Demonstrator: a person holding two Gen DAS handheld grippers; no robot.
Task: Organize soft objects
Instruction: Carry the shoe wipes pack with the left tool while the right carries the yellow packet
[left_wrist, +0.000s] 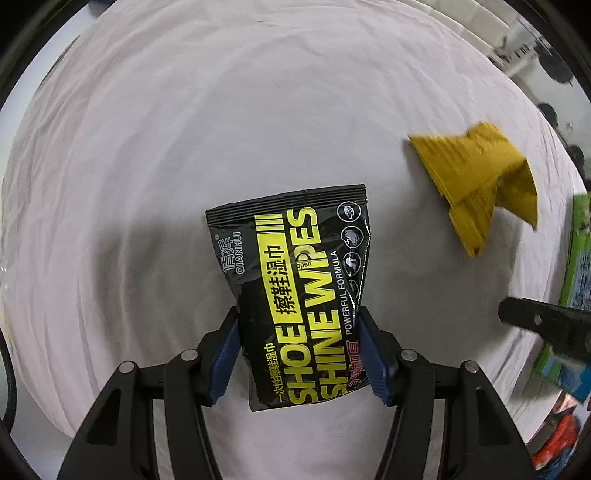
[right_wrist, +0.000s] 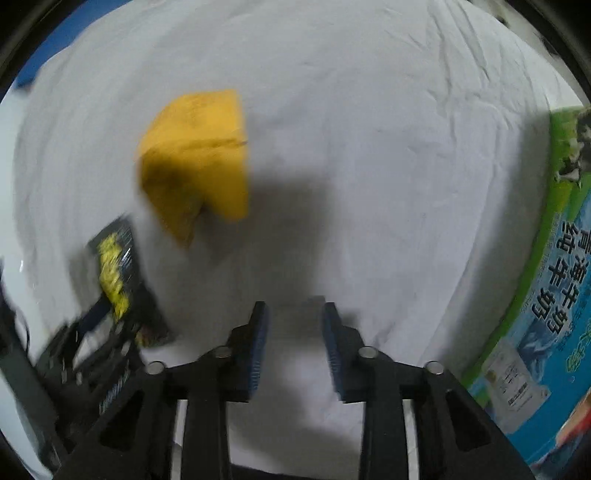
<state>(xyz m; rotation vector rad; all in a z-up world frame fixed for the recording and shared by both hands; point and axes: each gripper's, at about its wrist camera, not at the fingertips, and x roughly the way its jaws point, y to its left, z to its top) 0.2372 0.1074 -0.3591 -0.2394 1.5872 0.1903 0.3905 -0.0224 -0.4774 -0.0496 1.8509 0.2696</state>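
Left wrist: left gripper (left_wrist: 299, 332) fingers clamp wipes pack (left_wrist: 295, 291). Right gripper (right_wrist: 295, 321) fingers parted, holding nothing.

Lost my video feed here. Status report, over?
Left hand-held gripper shut on wipes pack. Right hand-held gripper open, holding nothing. Yellow cloth lies loose on white sheet. Nothing in the way.
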